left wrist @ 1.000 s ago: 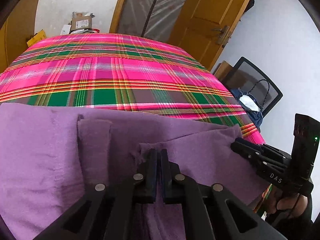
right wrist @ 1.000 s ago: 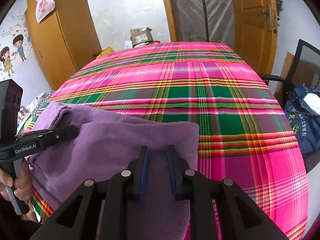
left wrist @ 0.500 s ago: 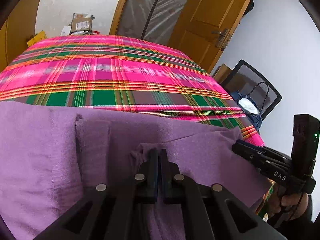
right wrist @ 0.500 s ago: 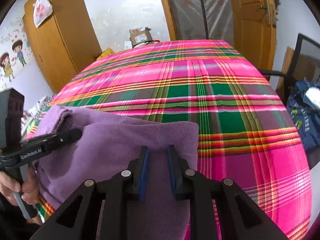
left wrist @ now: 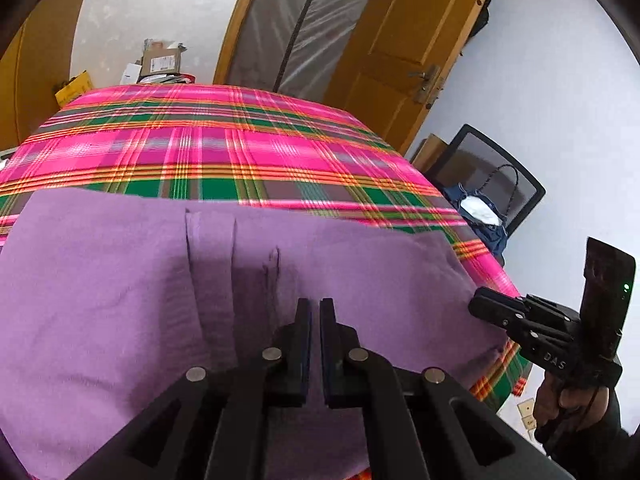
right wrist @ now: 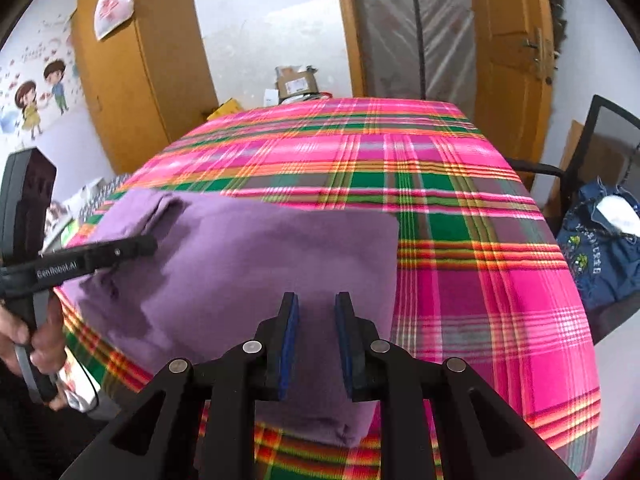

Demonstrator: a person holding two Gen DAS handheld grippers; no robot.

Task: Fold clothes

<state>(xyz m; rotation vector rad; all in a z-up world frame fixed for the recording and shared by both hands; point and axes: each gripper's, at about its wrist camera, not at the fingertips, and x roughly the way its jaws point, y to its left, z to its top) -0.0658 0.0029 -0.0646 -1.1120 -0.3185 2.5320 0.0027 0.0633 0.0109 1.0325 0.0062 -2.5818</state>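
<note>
A purple garment (left wrist: 120, 280) lies spread flat across the near part of a table covered in a pink and green plaid cloth (left wrist: 200, 140). My left gripper (left wrist: 315, 302) hovers over the garment's middle, its jaws shut with only a sliver between them and no fabric seen in them. A small crease lies just ahead of its tips. In the right wrist view the left gripper (right wrist: 148, 242) reaches over the purple garment (right wrist: 260, 248) at its left side. My right gripper (right wrist: 316, 296) stands open above the garment's right part, blue pads apart. The right gripper (left wrist: 476, 304) sits at the garment's right edge.
A black chair with a blue denim bag (right wrist: 600, 248) stands right of the table. Cardboard boxes (left wrist: 160, 60) sit beyond the far end. A wooden door (left wrist: 400, 40) and a wardrobe (right wrist: 132, 80) line the walls. The plaid cloth (right wrist: 440, 200) is bare beyond the garment.
The fabric bunched at the left gripper's tips now lies flat ahead of them. Both grippers have drawn back toward the near edge, and the garment looks smoother.
</note>
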